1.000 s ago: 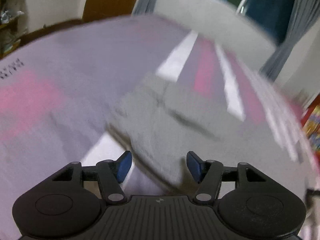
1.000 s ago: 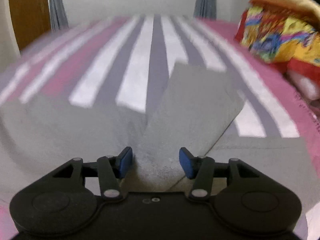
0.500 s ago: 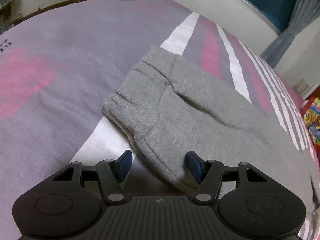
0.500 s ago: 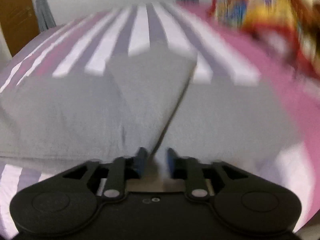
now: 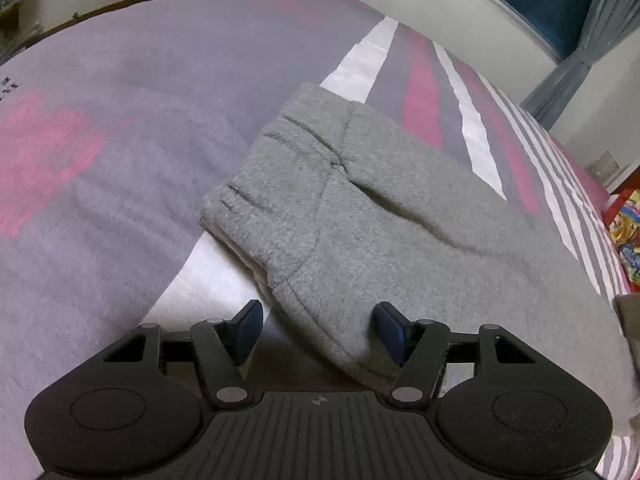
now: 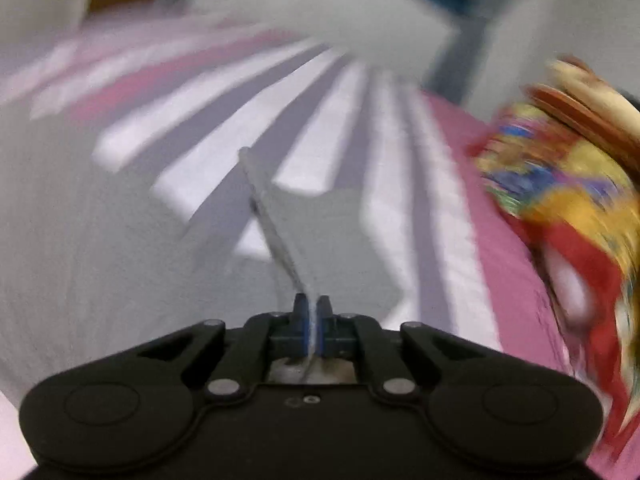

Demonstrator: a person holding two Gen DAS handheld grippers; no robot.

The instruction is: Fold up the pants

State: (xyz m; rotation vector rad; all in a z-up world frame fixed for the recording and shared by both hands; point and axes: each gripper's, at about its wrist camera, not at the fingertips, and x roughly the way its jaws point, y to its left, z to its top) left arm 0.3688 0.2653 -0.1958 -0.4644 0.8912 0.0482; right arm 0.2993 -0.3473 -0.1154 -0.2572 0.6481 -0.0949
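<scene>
Grey sweatpants lie on a striped bed, waistband end toward me in the left wrist view. My left gripper is open, its blue fingertips either side of the near waistband corner, just above the cloth. My right gripper is shut on an edge of the grey pants at the leg end and holds it lifted, the cloth edge rising up from the fingers. The right wrist view is blurred by motion.
The bedspread is grey-purple with pink and white stripes. A colourful red and yellow bundle lies at the bed's right side. A window with curtains and a wall stand behind the bed.
My right gripper has closed on the pants edge and lifted it, swinging the view. My left gripper has steadied at the waistband corner and stays open.
</scene>
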